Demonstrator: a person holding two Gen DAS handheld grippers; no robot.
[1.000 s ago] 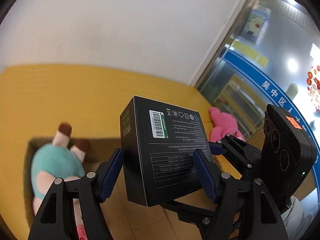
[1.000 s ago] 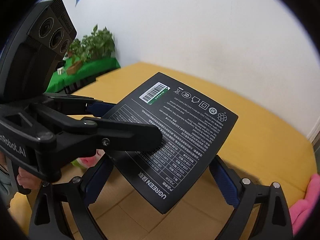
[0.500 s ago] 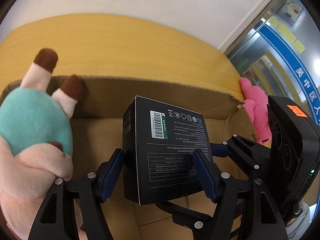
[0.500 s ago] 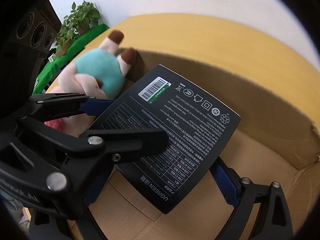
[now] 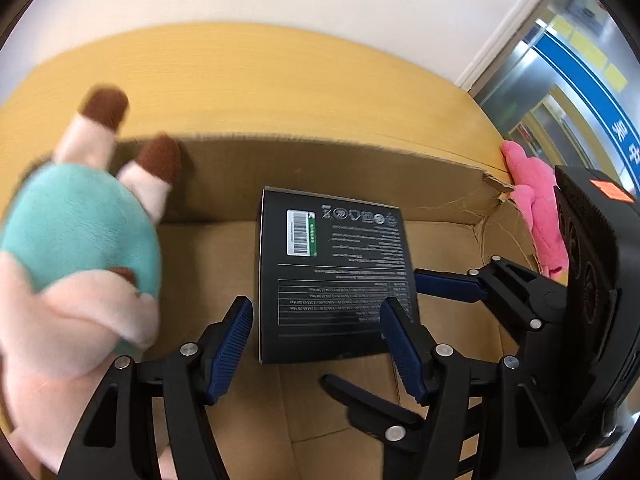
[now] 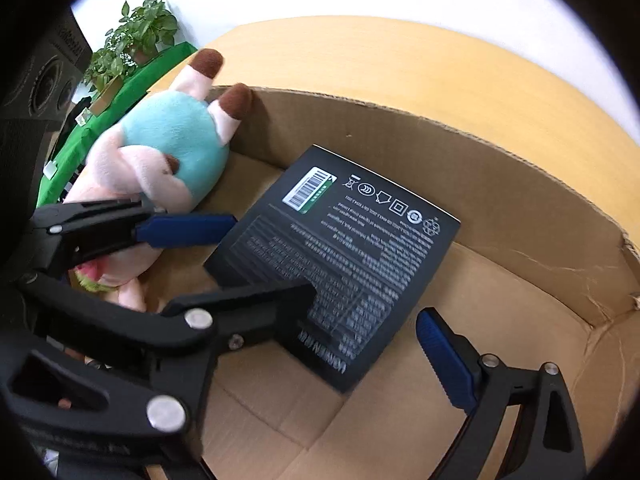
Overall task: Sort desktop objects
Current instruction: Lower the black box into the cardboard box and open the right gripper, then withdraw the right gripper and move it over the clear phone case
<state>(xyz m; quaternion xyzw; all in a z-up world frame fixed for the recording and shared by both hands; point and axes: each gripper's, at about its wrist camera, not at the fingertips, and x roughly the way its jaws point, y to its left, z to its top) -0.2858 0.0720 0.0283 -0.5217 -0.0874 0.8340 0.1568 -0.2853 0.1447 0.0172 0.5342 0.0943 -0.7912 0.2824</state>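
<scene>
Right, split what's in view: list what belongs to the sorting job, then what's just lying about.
Job:
- black product box
- cardboard box
- pig plush toy
- left hand-held gripper
- right hand-held gripper

Lying about:
- pink plush, outside the cardboard box
- potted plant

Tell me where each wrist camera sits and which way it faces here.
Left wrist: on the left gripper, looking down into the carton at the black box; its own fingers frame the box, and the right gripper enters from the right.
Right wrist: on the right gripper, looking down at the box corner-on; the left gripper crosses in from the left.
Shared: black box, carton, plush toy, table, both grippers.
</scene>
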